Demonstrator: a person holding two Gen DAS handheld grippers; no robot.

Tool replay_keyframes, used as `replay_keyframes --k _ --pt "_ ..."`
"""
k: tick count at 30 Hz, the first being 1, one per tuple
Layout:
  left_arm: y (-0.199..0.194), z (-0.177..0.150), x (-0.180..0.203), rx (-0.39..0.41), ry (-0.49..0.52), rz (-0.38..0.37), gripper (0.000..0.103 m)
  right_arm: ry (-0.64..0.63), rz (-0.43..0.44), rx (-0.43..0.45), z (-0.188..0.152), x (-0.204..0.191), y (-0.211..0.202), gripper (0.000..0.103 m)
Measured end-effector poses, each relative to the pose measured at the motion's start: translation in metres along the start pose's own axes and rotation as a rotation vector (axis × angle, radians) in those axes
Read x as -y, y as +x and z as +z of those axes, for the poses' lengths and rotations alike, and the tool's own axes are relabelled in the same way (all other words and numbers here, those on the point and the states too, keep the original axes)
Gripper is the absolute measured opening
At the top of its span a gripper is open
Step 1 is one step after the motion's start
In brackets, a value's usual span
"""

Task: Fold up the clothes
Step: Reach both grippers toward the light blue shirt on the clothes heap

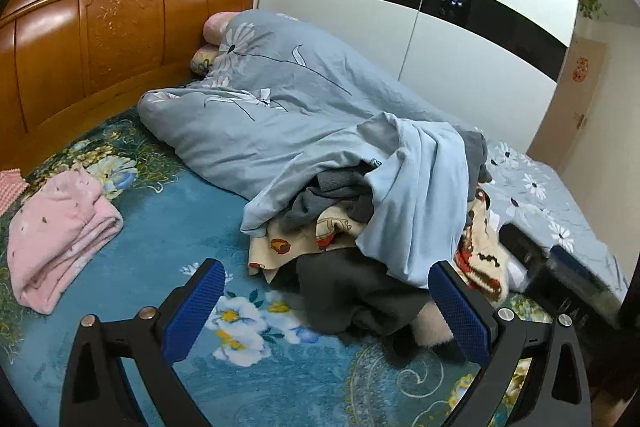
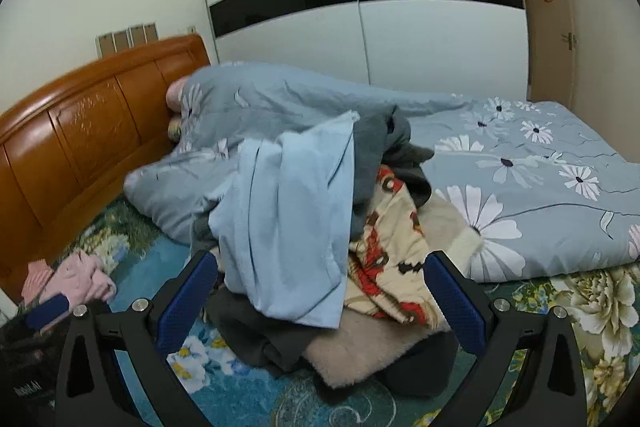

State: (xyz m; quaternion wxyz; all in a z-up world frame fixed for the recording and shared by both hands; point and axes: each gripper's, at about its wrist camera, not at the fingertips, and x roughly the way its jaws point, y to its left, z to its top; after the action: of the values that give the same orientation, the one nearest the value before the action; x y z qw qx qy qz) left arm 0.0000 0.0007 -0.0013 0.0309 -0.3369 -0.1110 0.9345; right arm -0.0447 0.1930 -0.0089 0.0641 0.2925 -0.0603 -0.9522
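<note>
A heap of unfolded clothes lies on the bed: a light blue garment (image 1: pixel 416 195) on top, dark grey garments (image 1: pixel 352 291) and a cream patterned piece (image 1: pixel 480 259) under it. In the right wrist view the light blue garment (image 2: pixel 288 223) drapes over the cream patterned piece (image 2: pixel 392 259), a dark grey garment (image 2: pixel 256 339) and a beige fluffy one (image 2: pixel 360 351). A folded pink garment (image 1: pixel 56 227) lies to the left, also in the right wrist view (image 2: pixel 84 279). My left gripper (image 1: pixel 324 291) is open and empty just before the heap. My right gripper (image 2: pixel 320 287) is open and empty at the heap's front.
The bed has a teal floral sheet (image 1: pixel 168 227) and a wooden headboard (image 1: pixel 100 39). A bunched blue-grey daisy duvet (image 1: pixel 272 119) lies behind the heap and spreads right (image 2: pixel 540 187). A white wardrobe (image 2: pixel 400 35) stands beyond. The other gripper (image 1: pixel 552 267) shows at right.
</note>
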Motion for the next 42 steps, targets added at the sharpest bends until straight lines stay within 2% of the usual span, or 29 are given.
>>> replay_keyframes --k 10,15,19,26,42 --pt "0.006 -0.007 0.003 -0.003 0.014 -0.026 0.103 -0.035 -0.010 0.021 -0.016 -0.014 0.001 0.103" --pt "0.008 -0.007 0.000 0.002 -0.007 -0.023 0.103 -0.039 -0.010 -0.033 -0.008 -0.017 0.005 0.103" --pt "0.010 -0.006 -0.003 -0.007 -0.009 -0.023 0.103 -0.029 0.026 -0.038 -0.009 -0.015 0.006 0.103" --pt "0.014 -0.008 -0.006 -0.019 0.009 -0.007 0.103 -0.032 0.030 -0.062 -0.011 -0.019 0.014 0.103" --pt "0.034 -0.008 -0.019 -0.066 -0.040 -0.015 0.103 -0.060 0.028 -0.111 -0.011 -0.026 0.032 0.103"
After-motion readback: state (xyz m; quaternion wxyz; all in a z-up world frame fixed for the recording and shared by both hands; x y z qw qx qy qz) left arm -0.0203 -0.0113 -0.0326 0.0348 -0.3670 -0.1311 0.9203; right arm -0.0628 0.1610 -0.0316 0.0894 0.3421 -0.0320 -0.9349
